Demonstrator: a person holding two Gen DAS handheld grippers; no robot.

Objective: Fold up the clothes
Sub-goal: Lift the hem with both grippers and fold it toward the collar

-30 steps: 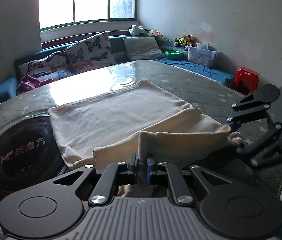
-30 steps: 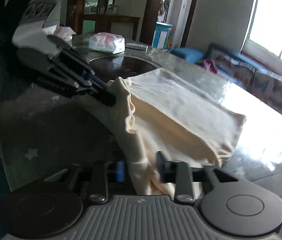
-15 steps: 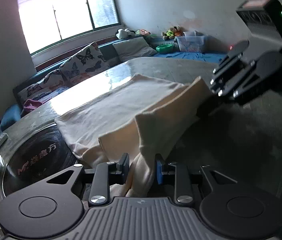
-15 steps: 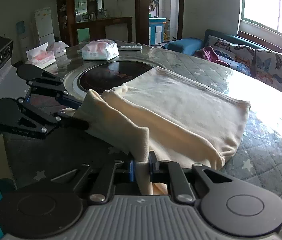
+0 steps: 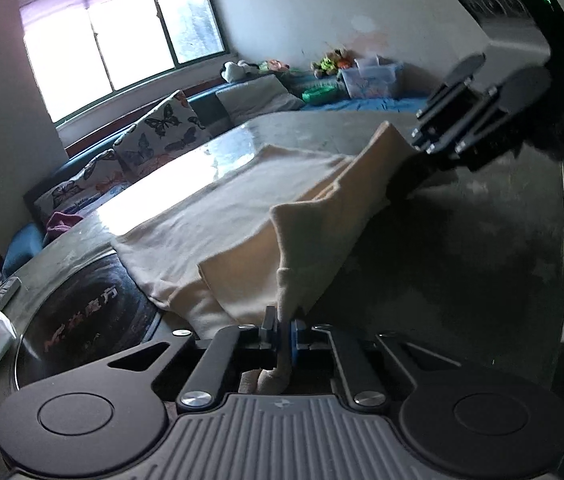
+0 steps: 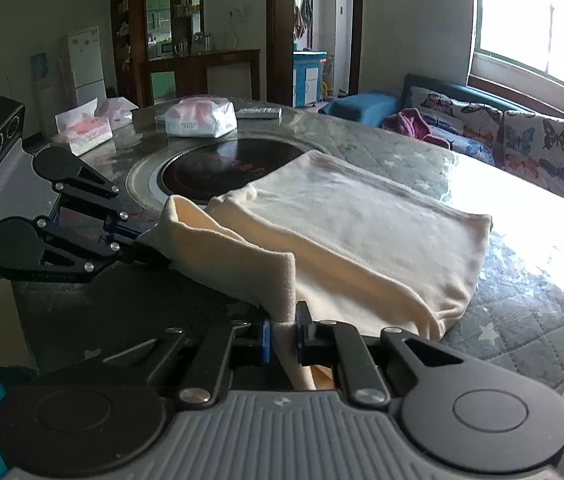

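Daylit living room with a large round table [image 6: 522, 320] under a grey quilted cover printed with pale stars, glossy where window light strikes it. Seen from the right wrist camera, going left to right: a white fridge [image 6: 85, 60] against the far wall, two tissue packs [image 6: 83, 130] whose print is too small to read, a third pack [image 6: 199, 114] and a remote [image 6: 259, 112] beyond them. Set into the tabletop ahead of the jaws is a round black cooktop [image 6: 221, 162] with reddish lettering; from the left wrist camera a stylised M and Chinese characters show, not clearly readable. Right of it lies the cream garment [image 6: 362, 220], mostly flat on the table, its near edge raised off the surface as a taut fold. The left gripper [image 6: 137, 240], at the left of this view, is clamped on one end of that raised edge. The right gripper [image 6: 282, 328], low in the centre, has its jaws closing, blue pads pressing the other end of the edge between them. Further right, a blue sofa holds butterfly-print cushions [image 6: 542, 144] and a purple cloth [image 6: 412, 122], below a bright window [image 6: 542, 12]
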